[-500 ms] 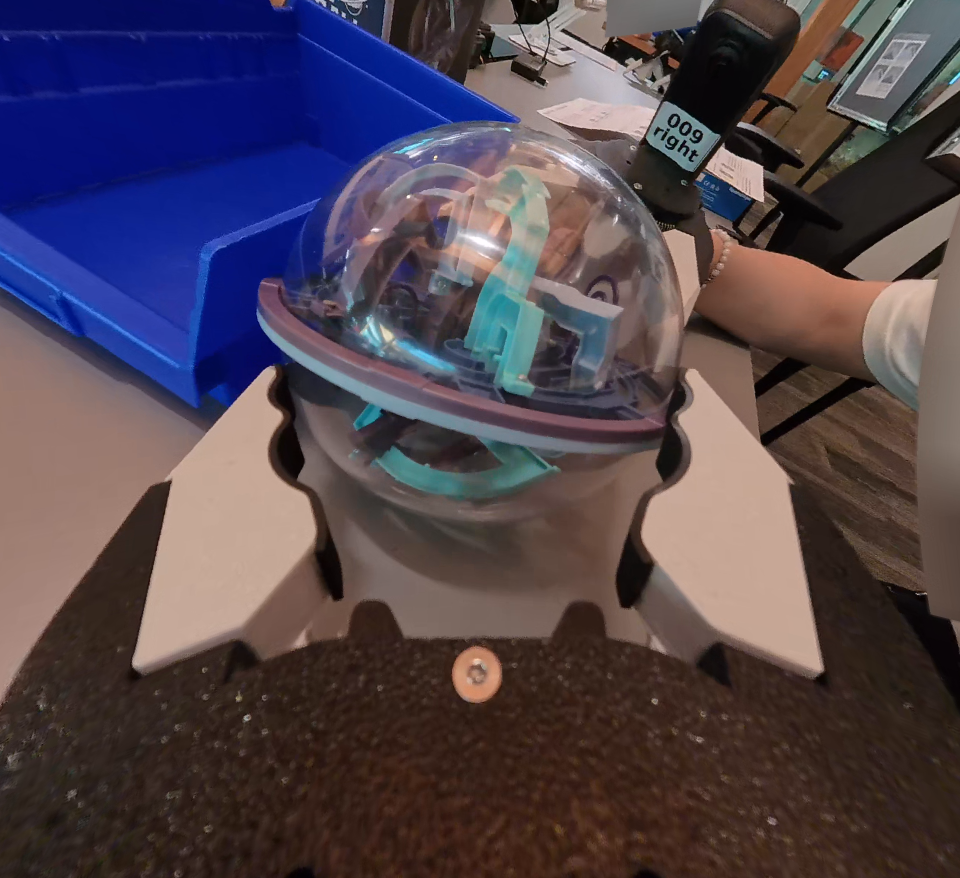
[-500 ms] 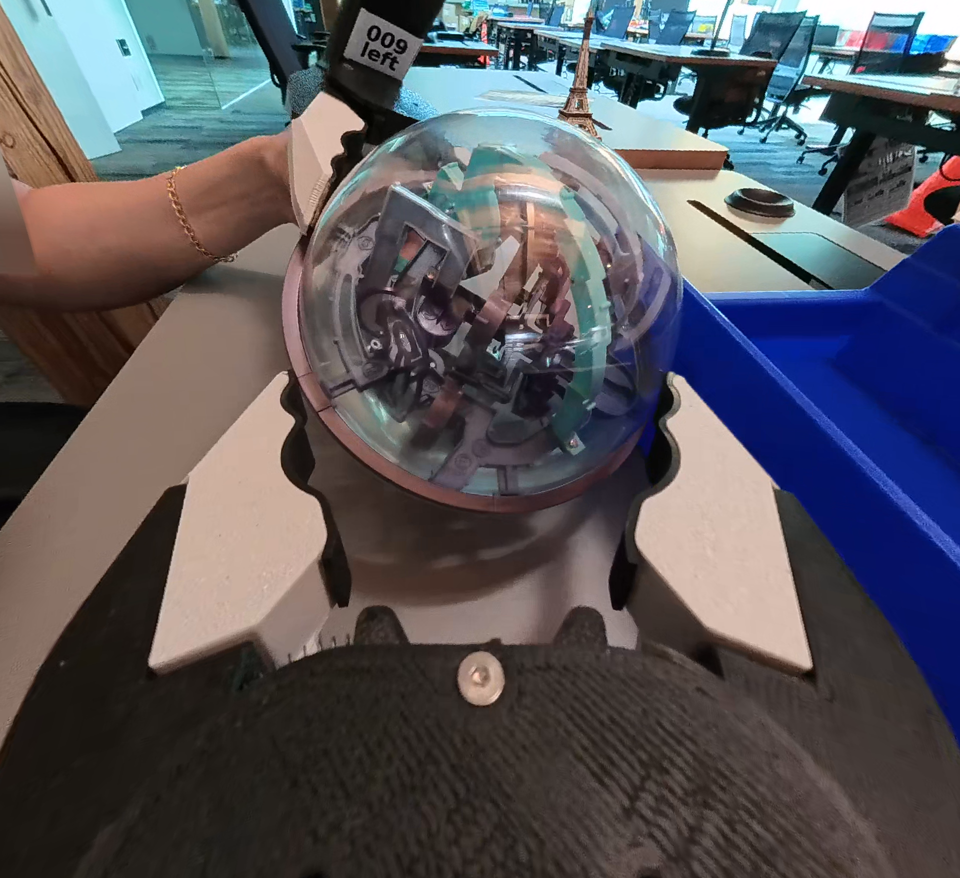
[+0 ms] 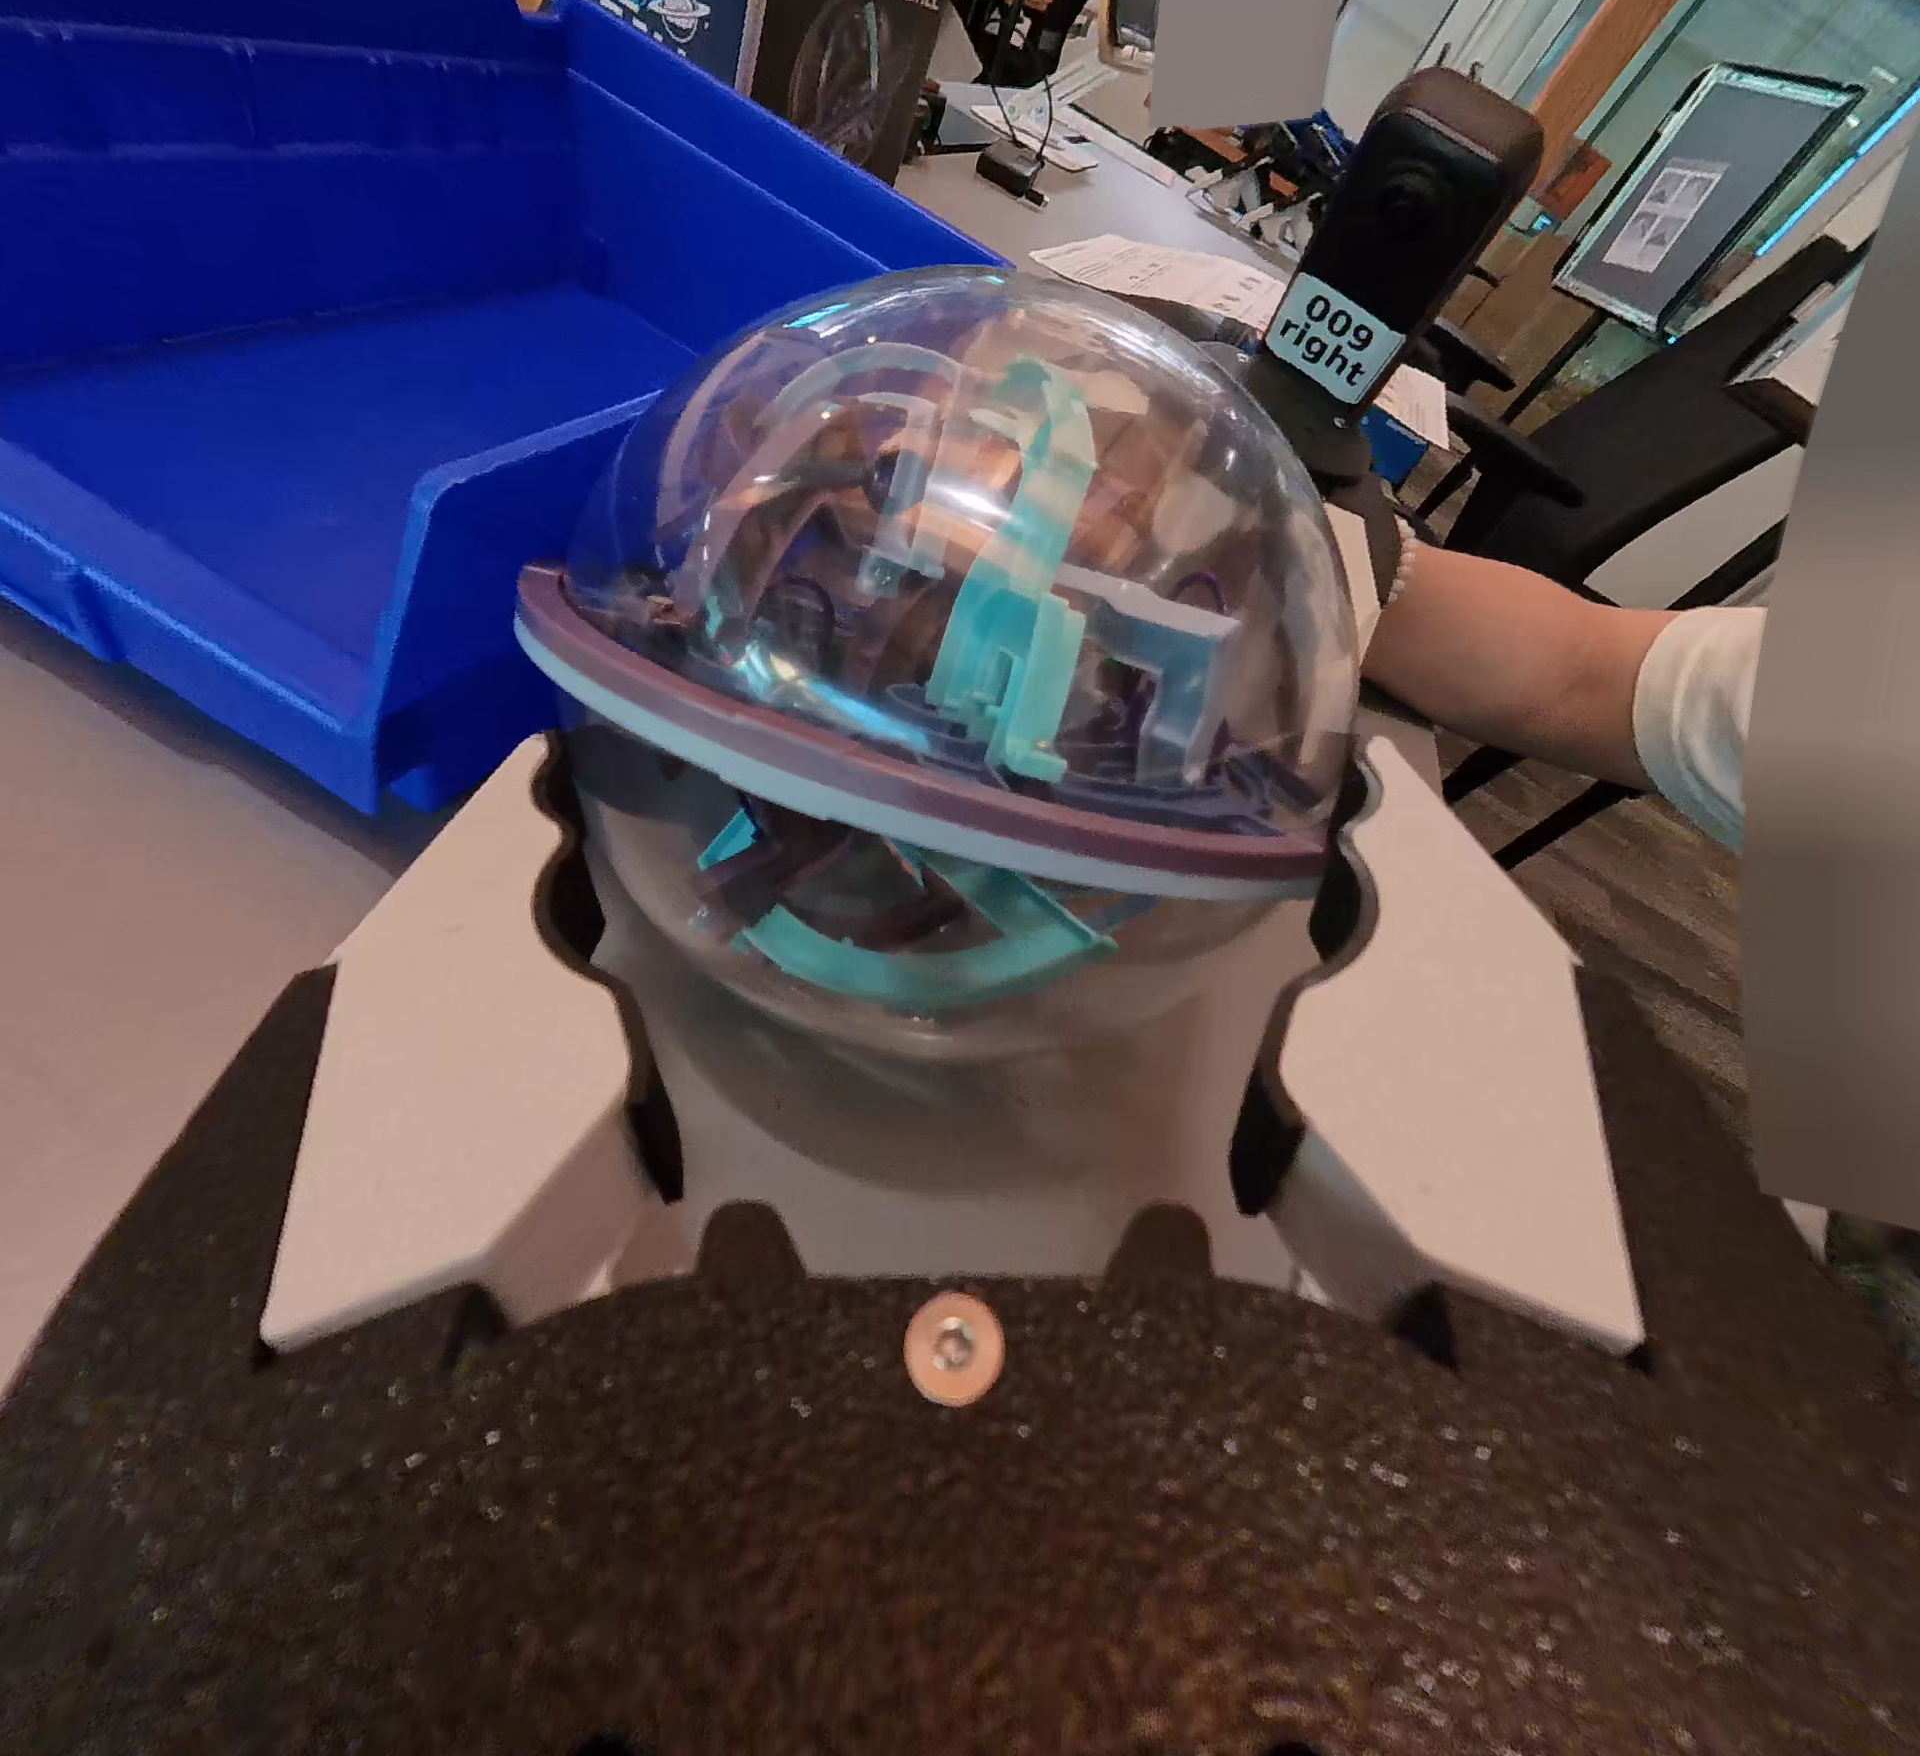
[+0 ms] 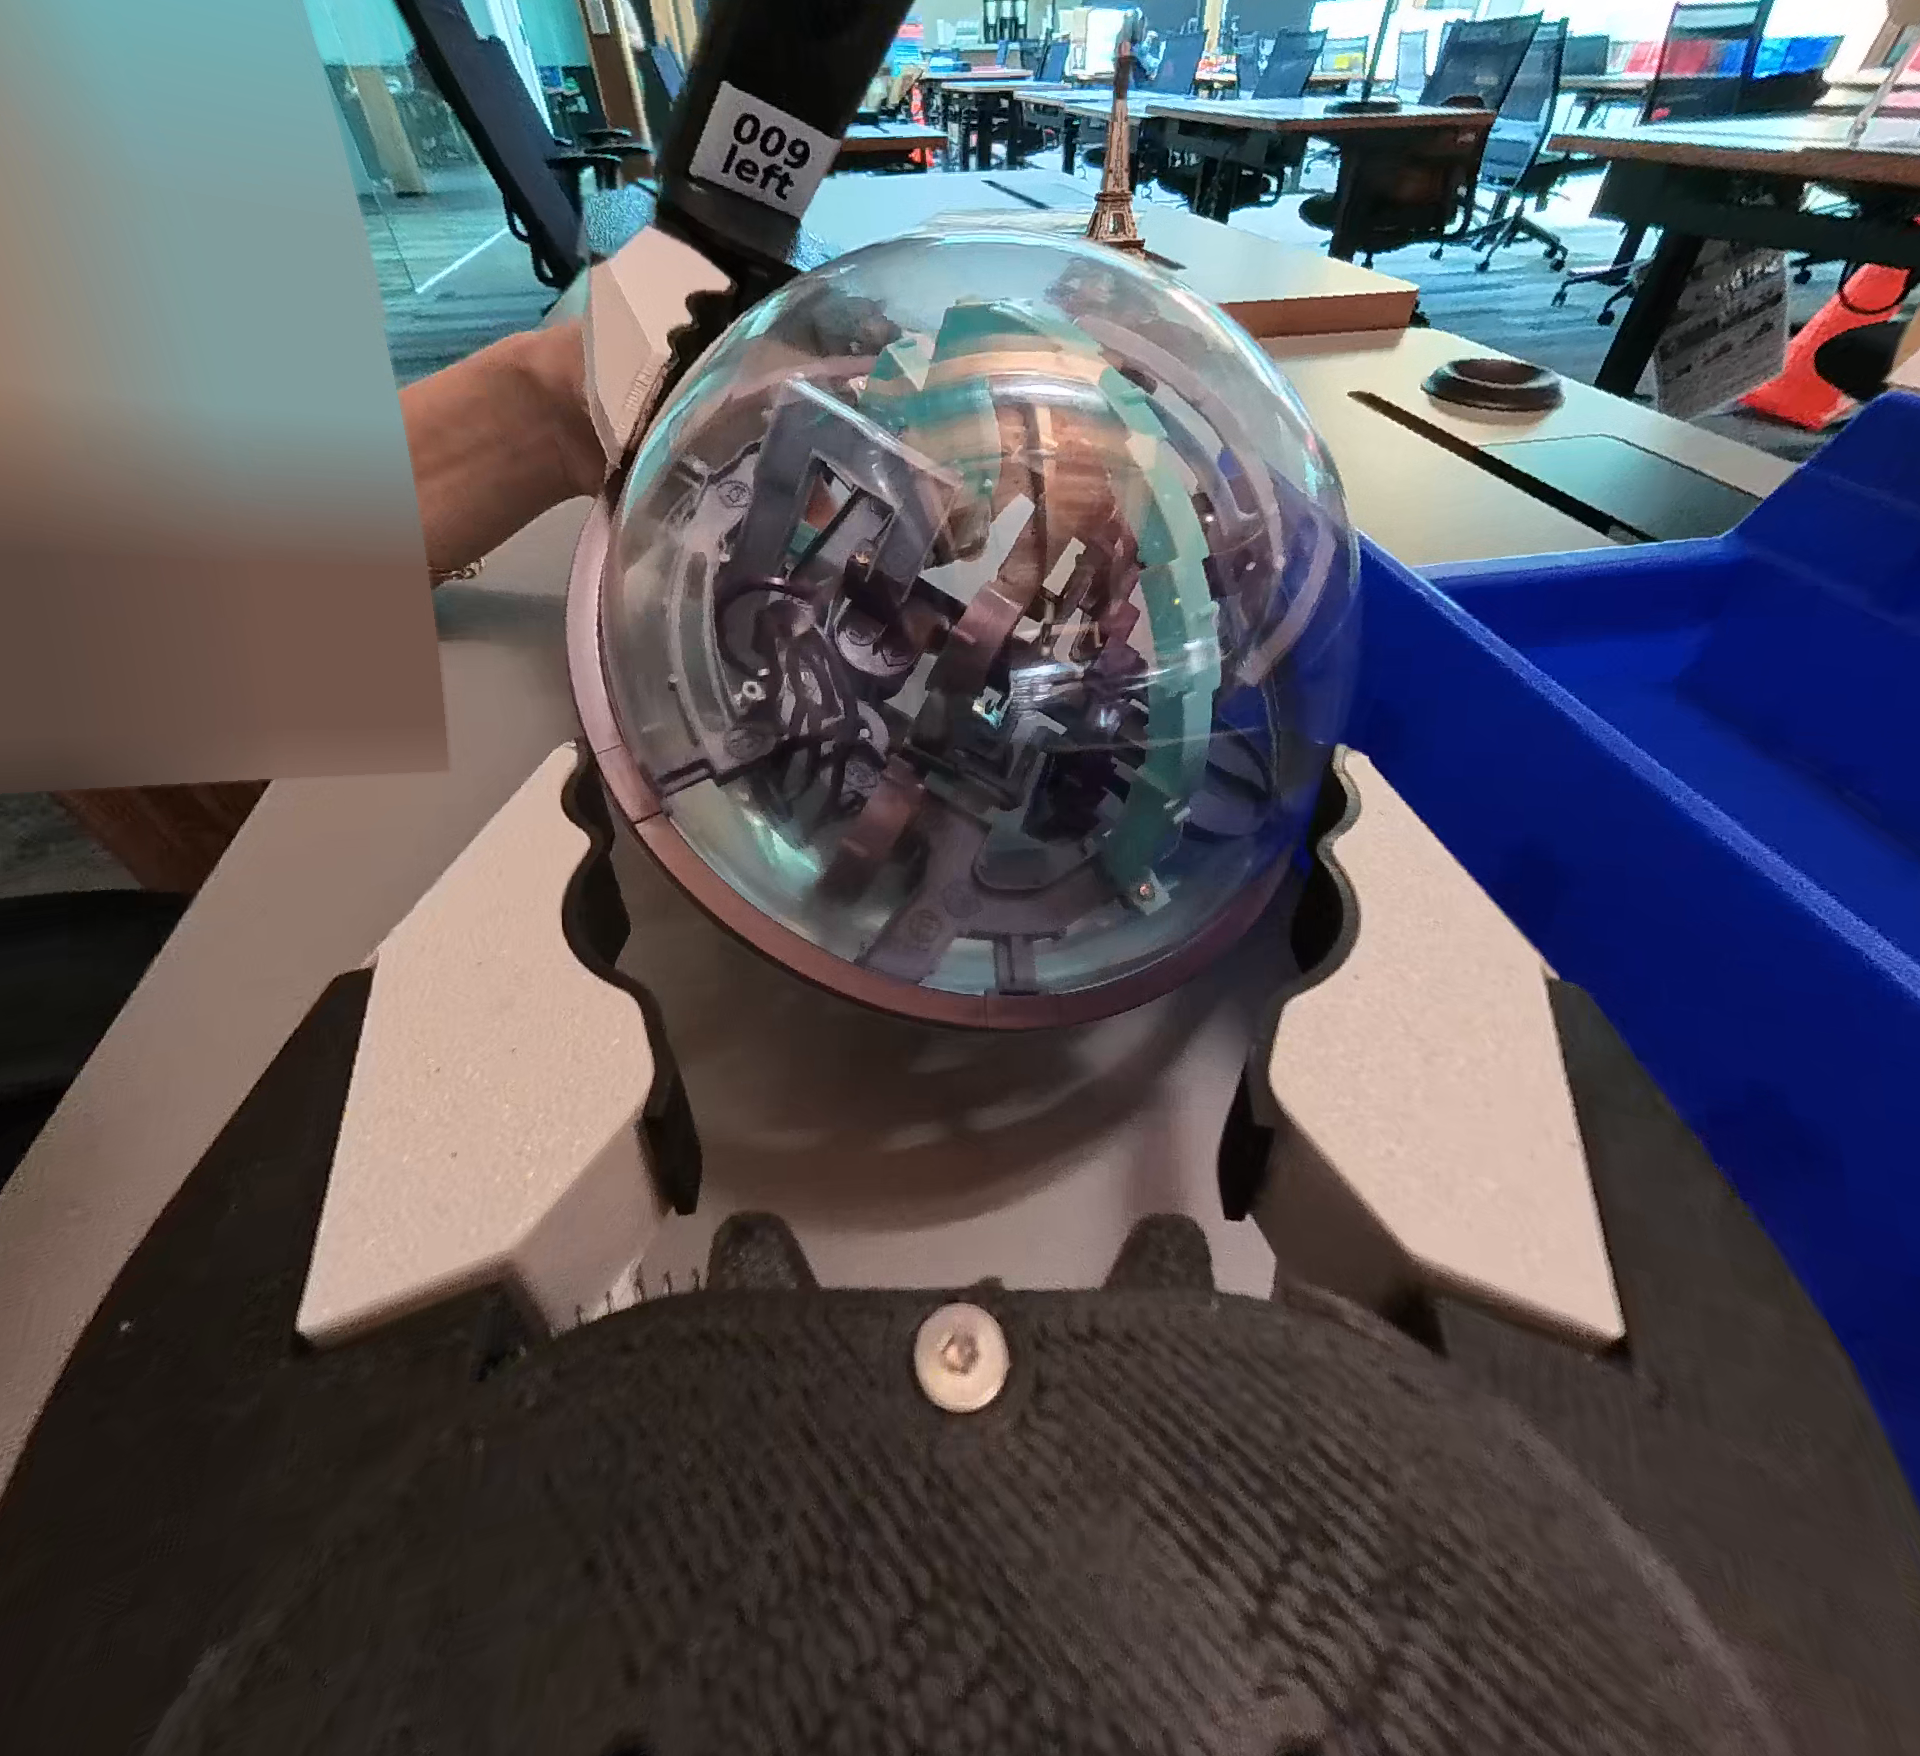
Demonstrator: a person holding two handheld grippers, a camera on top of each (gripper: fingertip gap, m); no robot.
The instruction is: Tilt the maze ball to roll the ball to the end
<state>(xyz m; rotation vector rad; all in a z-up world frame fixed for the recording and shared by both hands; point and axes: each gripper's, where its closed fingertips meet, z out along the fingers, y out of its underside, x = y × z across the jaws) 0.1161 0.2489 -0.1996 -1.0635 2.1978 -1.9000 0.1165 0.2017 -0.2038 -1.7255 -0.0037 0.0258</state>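
The maze ball (image 3: 935, 667) sat between the two grippers just above or on the grey bench (image 3: 156, 927), right beside the blue bin (image 3: 312, 459). The left gripper (image 3: 951, 833) had its fingers (image 3: 468, 1031) spread wide and pressed against opposite sides of the sphere, holding it; the right gripper (image 4: 956, 833) gripped it the same way from the far side, its fingers (image 4: 468, 1031) equally wide. Whether the sphere's underside touched the bench could not be told.

The step in hand looked like the tilting itself: the purple seam ring (image 3: 914, 792) sloped down toward the right in the left wrist view. The next move probably called for both grippers turning together, slowly, so the sphere would not slip from either hold.

The left wrist view showed the ring nearly edge-on with teal tracks (image 3: 997, 657) above and below it. The right wrist view looked into one clear half, showing grey and purple tracks (image 4: 831, 584) and a small tower model (image 4: 1114, 179) behind. The little ball inside could not be picked out in either.
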